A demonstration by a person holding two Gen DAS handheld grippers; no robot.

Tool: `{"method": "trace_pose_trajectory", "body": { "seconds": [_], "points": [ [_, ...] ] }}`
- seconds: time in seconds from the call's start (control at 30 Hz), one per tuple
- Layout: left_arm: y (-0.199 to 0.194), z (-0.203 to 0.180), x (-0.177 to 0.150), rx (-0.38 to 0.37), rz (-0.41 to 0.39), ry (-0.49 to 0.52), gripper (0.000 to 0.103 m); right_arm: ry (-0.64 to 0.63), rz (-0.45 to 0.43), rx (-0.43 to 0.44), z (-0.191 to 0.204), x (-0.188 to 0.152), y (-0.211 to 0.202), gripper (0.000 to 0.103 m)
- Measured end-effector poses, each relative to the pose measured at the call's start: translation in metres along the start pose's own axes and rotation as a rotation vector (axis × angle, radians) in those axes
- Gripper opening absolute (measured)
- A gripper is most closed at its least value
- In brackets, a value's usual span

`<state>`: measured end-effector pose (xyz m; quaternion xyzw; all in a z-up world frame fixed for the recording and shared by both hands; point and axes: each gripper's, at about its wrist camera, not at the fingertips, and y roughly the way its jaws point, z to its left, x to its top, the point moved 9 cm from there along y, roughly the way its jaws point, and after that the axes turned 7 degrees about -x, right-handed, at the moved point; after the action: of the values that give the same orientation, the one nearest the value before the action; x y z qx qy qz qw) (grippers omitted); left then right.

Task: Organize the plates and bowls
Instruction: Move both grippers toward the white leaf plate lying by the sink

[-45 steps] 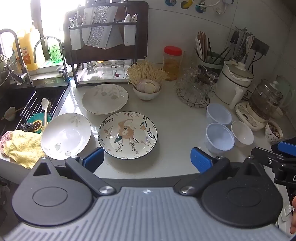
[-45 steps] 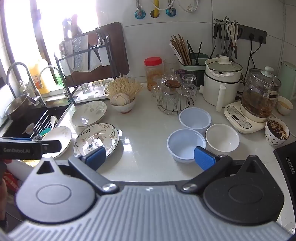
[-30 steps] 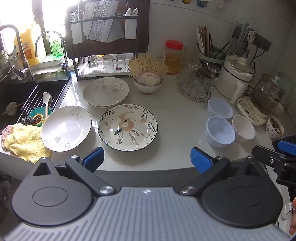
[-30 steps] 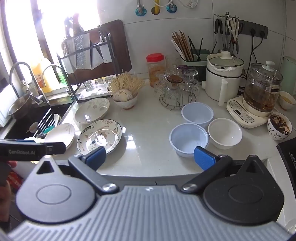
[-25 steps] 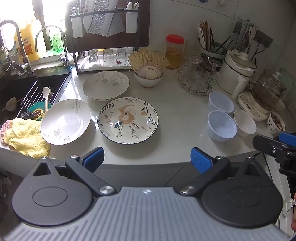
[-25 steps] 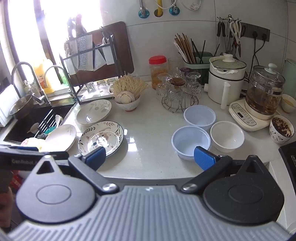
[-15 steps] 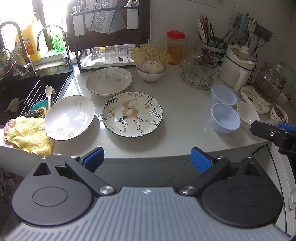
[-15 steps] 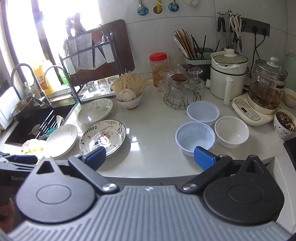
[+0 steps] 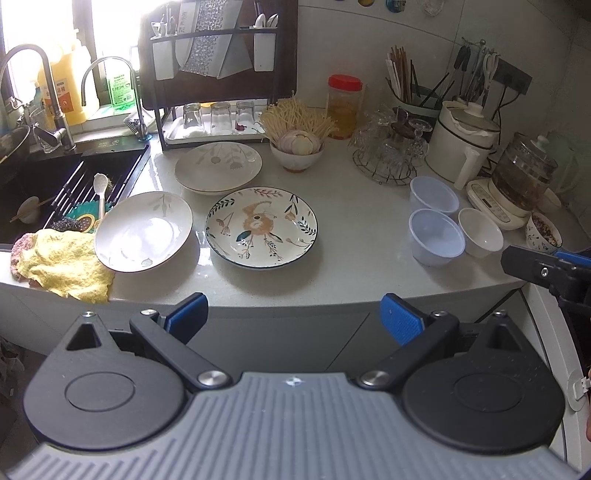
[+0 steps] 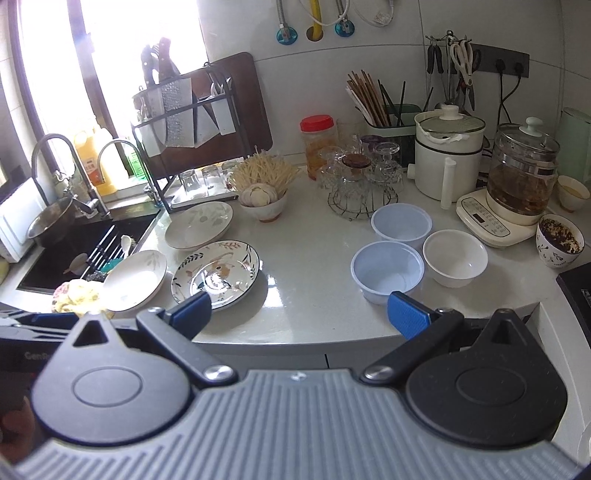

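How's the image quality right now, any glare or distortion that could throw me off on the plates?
Left wrist view: window blown out at upper left; sheen on the white plate; counter edge bows from the fisheye. Right wrist view: strong backlight from the window; glare spot hides part of the patterned plate; bowls read clearly. Both sharp, no motion blur.

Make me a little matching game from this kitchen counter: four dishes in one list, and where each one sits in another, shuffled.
Things:
1. patterned plate
2. plain white plate
3. garlic bowl
4. small white bowl

Places:
A. beside the red-lidded jar
B. its rim over the yellow cloth
C. right of the two translucent tubs
D. middle of the counter, near the front edge

Pairs: 1-D, 2-B, 3-A, 4-C
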<state>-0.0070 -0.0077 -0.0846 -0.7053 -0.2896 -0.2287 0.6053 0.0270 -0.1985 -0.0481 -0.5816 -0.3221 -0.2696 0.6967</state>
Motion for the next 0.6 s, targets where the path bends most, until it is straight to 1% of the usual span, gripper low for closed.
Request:
{"method": "trace_pose_trajectory", "body": {
  "seconds": [0.1,0.23,0.37,0.6],
  "points": [
    [-0.004,0.0,-0.003,-0.003,-0.029,0.002,0.101,-0.012,-0.018,0.011,0.003,-0.004,-0.003,0.103],
    [-0.004,0.002,-0.012,-0.011,-0.036,-0.013,0.101,-0.021,-0.035,0.011,0.005,-0.01,-0.003,0.103],
    [-0.002,0.005,-0.02,-0.015,-0.02,-0.024,0.101,-0.004,-0.031,0.018,0.004,-0.018,0.001,0.103],
    [0.008,0.007,-0.024,-0.01,0.027,-0.001,0.101,-0.005,-0.015,0.011,0.005,-0.024,0.009,0.103]
  ]
}}
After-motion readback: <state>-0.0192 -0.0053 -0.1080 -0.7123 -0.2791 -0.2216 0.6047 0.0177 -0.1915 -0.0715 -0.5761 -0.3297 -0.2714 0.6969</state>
